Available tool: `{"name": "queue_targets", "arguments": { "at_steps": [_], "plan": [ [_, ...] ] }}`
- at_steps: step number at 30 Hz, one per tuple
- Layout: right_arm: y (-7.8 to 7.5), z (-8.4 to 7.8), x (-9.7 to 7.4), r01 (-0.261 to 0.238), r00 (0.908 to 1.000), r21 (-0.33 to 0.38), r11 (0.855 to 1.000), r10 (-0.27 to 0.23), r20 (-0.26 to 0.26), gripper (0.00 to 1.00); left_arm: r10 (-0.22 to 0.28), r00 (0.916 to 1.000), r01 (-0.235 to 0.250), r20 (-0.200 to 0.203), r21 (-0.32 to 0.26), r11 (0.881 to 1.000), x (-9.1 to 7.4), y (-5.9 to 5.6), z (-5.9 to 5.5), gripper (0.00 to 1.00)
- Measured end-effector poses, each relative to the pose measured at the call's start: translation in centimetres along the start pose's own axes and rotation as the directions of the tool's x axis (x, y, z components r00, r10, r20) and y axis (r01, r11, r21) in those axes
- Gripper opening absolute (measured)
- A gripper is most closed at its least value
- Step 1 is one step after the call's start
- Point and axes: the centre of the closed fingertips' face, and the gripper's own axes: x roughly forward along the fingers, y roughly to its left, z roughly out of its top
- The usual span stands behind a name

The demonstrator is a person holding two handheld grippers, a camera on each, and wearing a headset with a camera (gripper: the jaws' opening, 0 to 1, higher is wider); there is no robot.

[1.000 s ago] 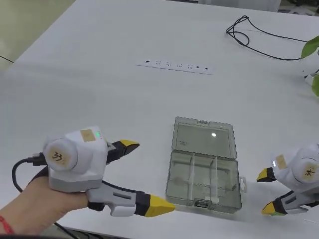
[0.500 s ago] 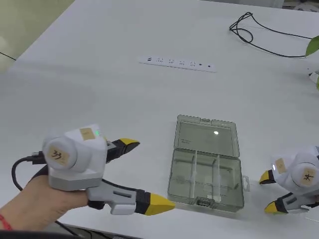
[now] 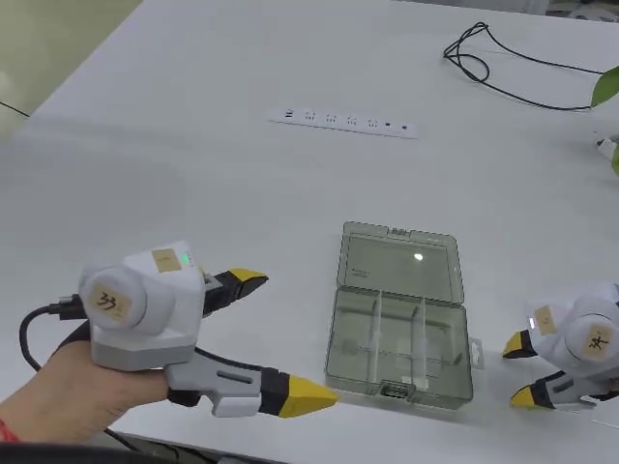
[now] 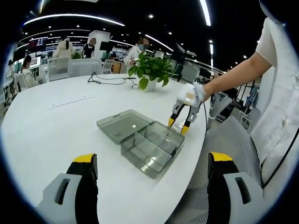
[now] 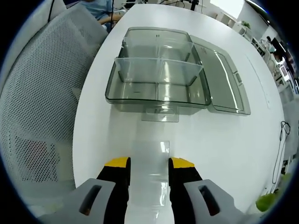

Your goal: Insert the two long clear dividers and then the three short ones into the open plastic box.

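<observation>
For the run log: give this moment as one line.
left gripper open, empty | right gripper astride clear divider, grip unclear | box open, two long dividers in

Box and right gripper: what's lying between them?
A clear divider lies flat on the table, from between the jaws of the right gripper toward the box; then bare table up to the box. The right gripper view shows this.

Bare table (image 3: 193, 174) lies between our left gripper (image 3: 283, 337) and the open box (image 3: 399, 333); a clear divider (image 5: 150, 154) fills the gap between our right gripper's (image 5: 149, 163) fingers; the power strip (image 3: 343, 123) sits well beyond.
</observation>
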Motion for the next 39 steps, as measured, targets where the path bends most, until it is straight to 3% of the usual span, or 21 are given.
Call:
{"name": "queue_targets", "arguments": {
  "at_steps": [14,23,34,39],
  "plan": [
    [0.0,0.8,-2.1,0.067,0.9967,0.031,0.997,-0.068,0.043,0.33,-0.013,0.9999,0.013,0.004,0.006,1.000,0.3,-0.1,0.5,1.00],
    [-0.5,2.7,-4.8,0.143,0.9838,0.067,0.987,-0.149,0.099,0.33,-0.038,0.9992,0.038,0.013,-0.008,0.999,1.0,-0.4,1.2,1.00],
    [-0.2,6.0,-7.6,0.215,0.9610,0.077,0.974,-0.225,0.161,0.33,-0.088,0.9949,0.091,0.050,-0.083,0.992,2.4,-1.2,3.4,0.94],
    [0.1,7.5,-8.8,0.240,0.9516,0.067,0.969,-0.248,0.181,0.33,-0.127,0.9898,0.137,0.065,-0.178,0.974,3.2,-2.2,4.2,0.88]
  ]
}}
